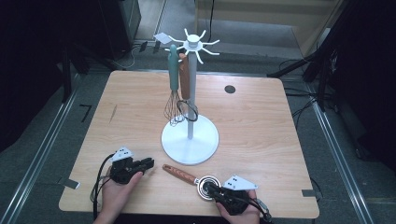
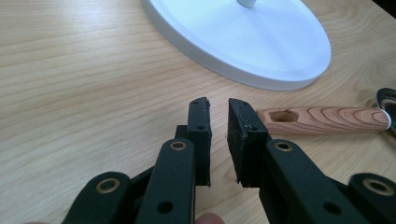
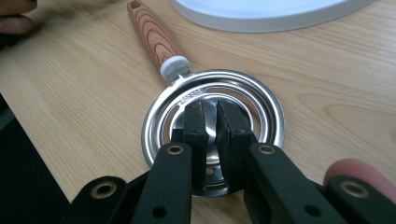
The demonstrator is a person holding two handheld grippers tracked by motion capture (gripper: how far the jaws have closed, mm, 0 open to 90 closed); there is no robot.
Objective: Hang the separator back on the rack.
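A round shiny metal tool with a striped wooden handle (image 1: 187, 176) lies flat on the light wooden bench (image 1: 261, 121), near the front edge. Its handle points up and to the left, toward the white round base of the tall white rack (image 1: 190, 138). The base is just beside the handle tip but does not touch it.

The right tongs (image 1: 208, 187) sit over the metal rings of the tool. In the right gripper view the two black jaws are almost together, with a thin gap, right at the middle of the rings (image 3: 212, 107). I cannot tell if they pinch the metal.

The left tongs (image 1: 148, 163) rest low over the bench, left of the handle tip. Their jaws are a little apart and hold nothing.

On the rack hang a whisk with a green handle (image 1: 173, 84) and a tool with a brown handle (image 1: 185, 79).
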